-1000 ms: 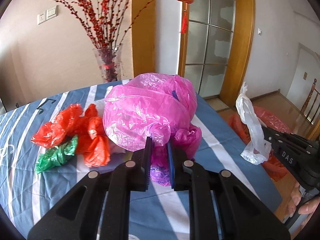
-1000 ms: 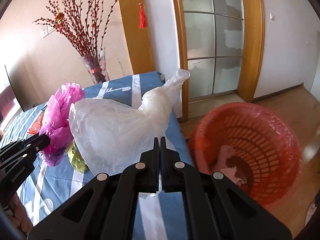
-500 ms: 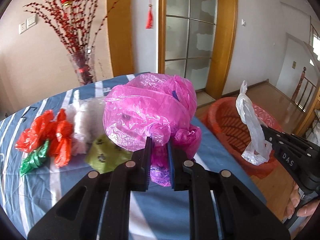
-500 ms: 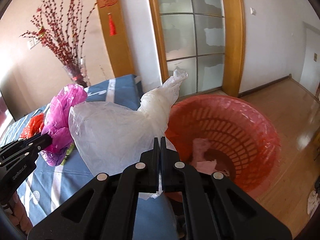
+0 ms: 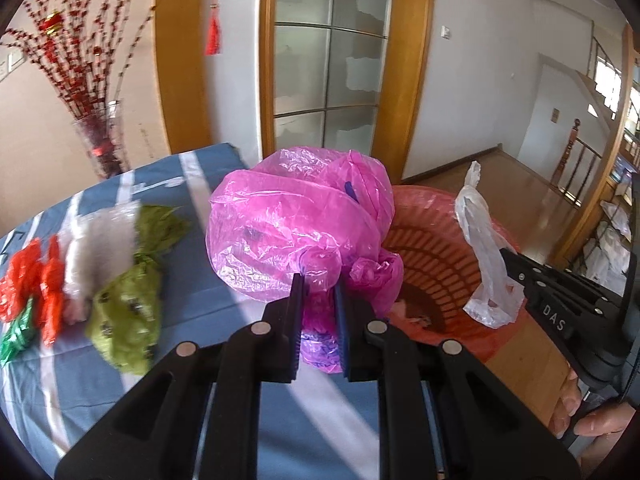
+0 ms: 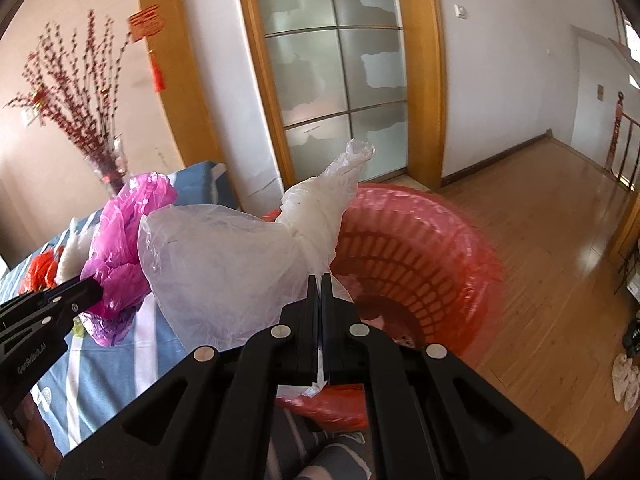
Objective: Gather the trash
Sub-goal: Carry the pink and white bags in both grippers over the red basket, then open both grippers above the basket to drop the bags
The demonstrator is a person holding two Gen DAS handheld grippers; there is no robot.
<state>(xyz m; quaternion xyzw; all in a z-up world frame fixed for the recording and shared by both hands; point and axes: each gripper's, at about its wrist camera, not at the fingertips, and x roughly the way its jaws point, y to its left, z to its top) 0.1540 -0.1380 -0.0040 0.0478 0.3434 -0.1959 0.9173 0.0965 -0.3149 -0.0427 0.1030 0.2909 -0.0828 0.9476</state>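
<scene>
Your left gripper (image 5: 318, 292) pinches the pink bag (image 5: 296, 232), your right gripper (image 6: 320, 286) is clamped on the white bag (image 6: 224, 264), both carried ahead toward the red basket (image 6: 416, 248) for dumping.

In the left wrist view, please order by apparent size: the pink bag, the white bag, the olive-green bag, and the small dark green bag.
1. pink bag, but it is nearest the camera, so this is flattered
2. olive-green bag
3. white bag, close to the olive-green one; unsure
4. dark green bag, partly cut off at the edge
</scene>
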